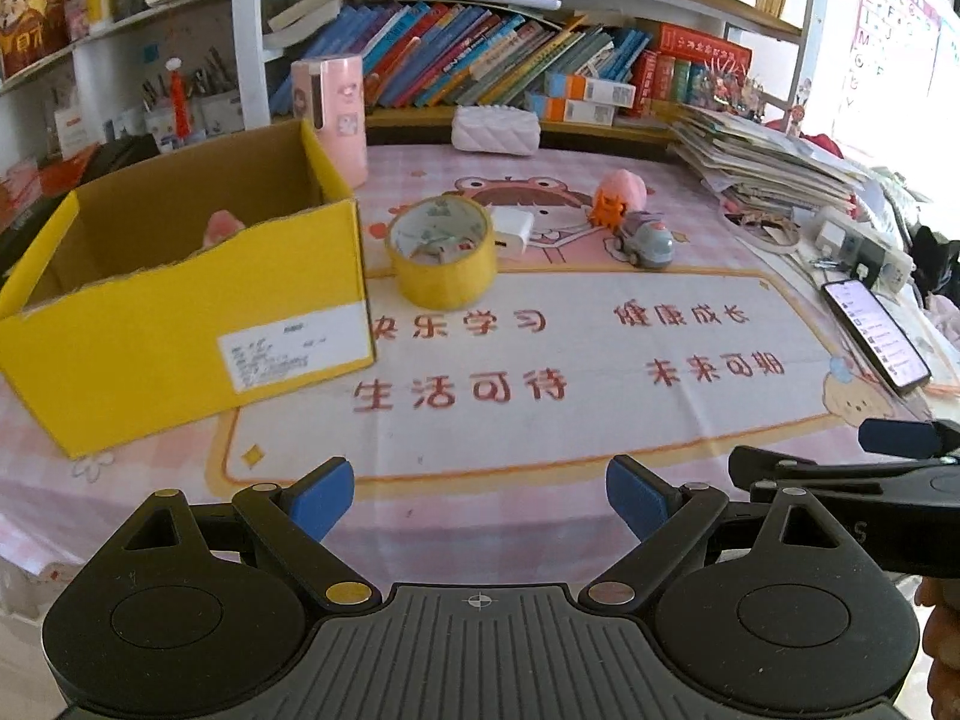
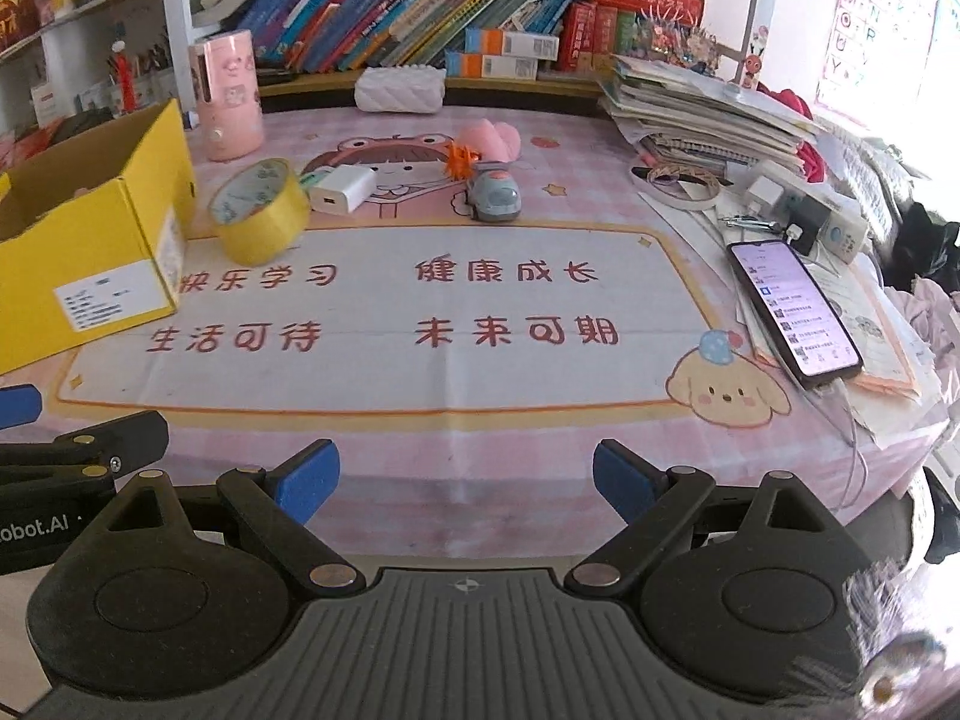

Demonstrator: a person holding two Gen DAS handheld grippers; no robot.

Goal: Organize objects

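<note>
Ahead of the left gripper (image 1: 480, 501), whose blue rubbery pads stand wide apart with nothing between them, a printed cloth (image 1: 540, 420) in pink checks with a smooth cream panel covers the table. Forward and to its left sits an open cardboard box (image 1: 180, 324), yellow outside, raw brown inside, with a white paper label on its near wall and something pink lying within. Just beyond the box's right corner stands a roll of glossy yellow tape (image 1: 444, 252), round and hollow, with a blocky white charger (image 1: 513, 230) touching its far side. Further right of these a rounded grey plastic toy car (image 1: 647, 238) sits just beside a spiky orange toy (image 1: 606, 208) and a soft pink lump (image 1: 624, 187). Behind the box rises a smooth pink cylinder (image 1: 336, 114), and a quilted white pouch (image 1: 495, 129) lies near the bookshelf. The right gripper (image 2: 465, 486) is likewise spread wide and empty, black ribbed body low over the near cloth edge; to its forward right a flat phone (image 2: 792, 312) with a lit screen rests on loose papers, below a slumping stack of books (image 2: 702, 114).
</note>
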